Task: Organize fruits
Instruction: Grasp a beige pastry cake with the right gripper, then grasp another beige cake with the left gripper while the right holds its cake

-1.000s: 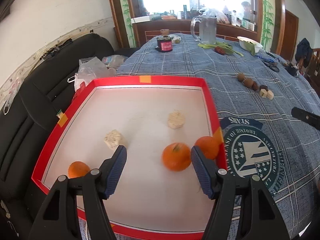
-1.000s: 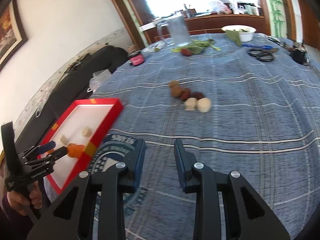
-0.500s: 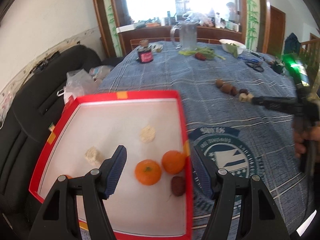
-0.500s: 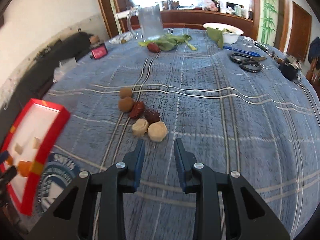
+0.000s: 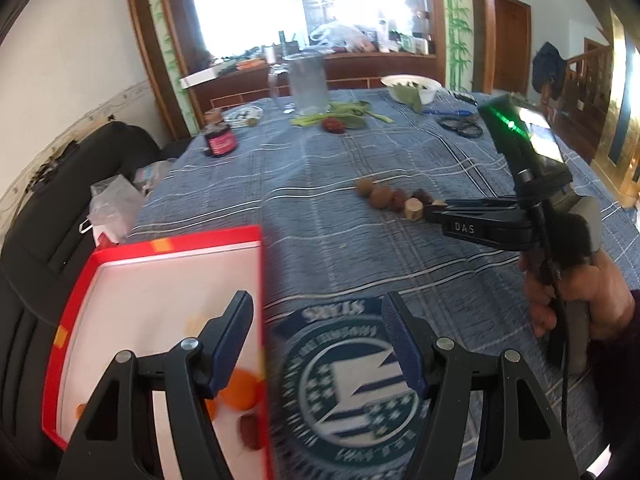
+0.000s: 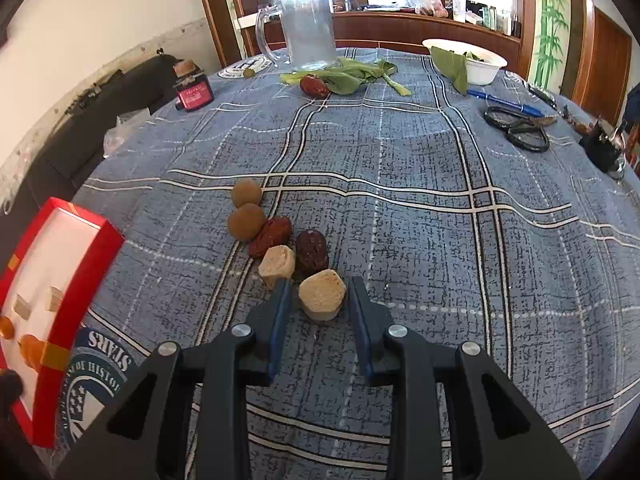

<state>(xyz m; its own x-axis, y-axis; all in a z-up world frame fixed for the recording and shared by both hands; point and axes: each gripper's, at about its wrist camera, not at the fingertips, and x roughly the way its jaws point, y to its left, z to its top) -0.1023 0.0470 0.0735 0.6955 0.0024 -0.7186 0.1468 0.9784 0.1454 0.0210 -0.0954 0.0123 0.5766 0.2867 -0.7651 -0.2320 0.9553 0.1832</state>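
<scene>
While the right tongs [image 6: 318,312] reach down to the blue plaid tablecloth [image 6: 400,168] on the table, their blue-padded jaws stand a little apart on either side of a pale beige chunk of cut fruit [image 6: 322,295], with a small gap showing at each pad, so nothing is clamped. Just behind that chunk sit a second pale chunk [image 6: 277,265], a dark red wrinkled date [image 6: 311,250], a lighter red date [image 6: 271,236] and two round brown longans [image 6: 246,208], all bunched in a short row. In the left wrist view the left tongs [image 5: 318,344] hang open and empty, one jaw over the red-rimmed white tray [image 5: 176,246] and the other over the round blue-and-white emblem [image 5: 352,376] printed on the cloth. Inside the tray lie orange tangerines [image 5: 240,394] and a dark date [image 5: 250,428], blurred. At the right of the same view a hand [image 5: 576,300] grips the handle of the right tongs. Farther back stand a clear glass pitcher [image 6: 308,28], leafy greens [image 6: 352,74] and a white bowl [image 6: 476,64].
</scene>
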